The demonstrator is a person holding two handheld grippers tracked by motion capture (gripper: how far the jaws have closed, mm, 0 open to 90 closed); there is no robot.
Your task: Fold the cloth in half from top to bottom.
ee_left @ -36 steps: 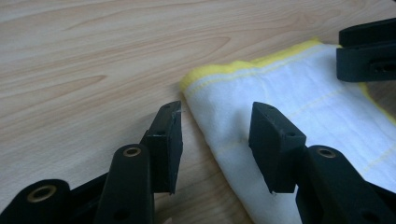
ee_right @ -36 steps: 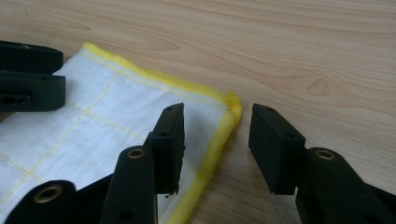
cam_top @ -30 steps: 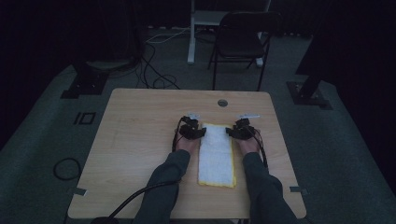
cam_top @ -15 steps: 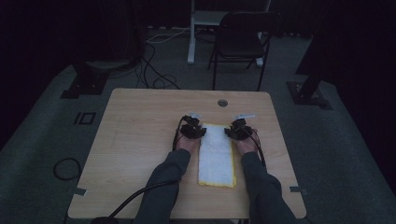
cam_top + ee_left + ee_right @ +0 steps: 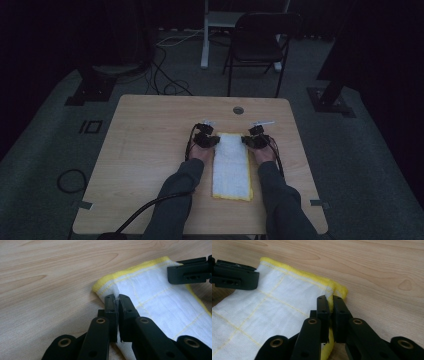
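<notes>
On the wooden table (image 5: 150,150), a folded white cloth with yellow edging (image 5: 231,165) lies flat between the person's forearms, its long side running away from them. At its far left corner the left gripper (image 5: 117,300) has just been closing and now pinches the cloth's edge between its jaws. At the far right corner the right gripper (image 5: 331,301) has likewise just closed, clamping the yellow hem.

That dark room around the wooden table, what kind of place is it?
Probably a recording studio or lab: black stands and loose cables on grey carpet, a folding chair, and one table holding a cloth.
</notes>
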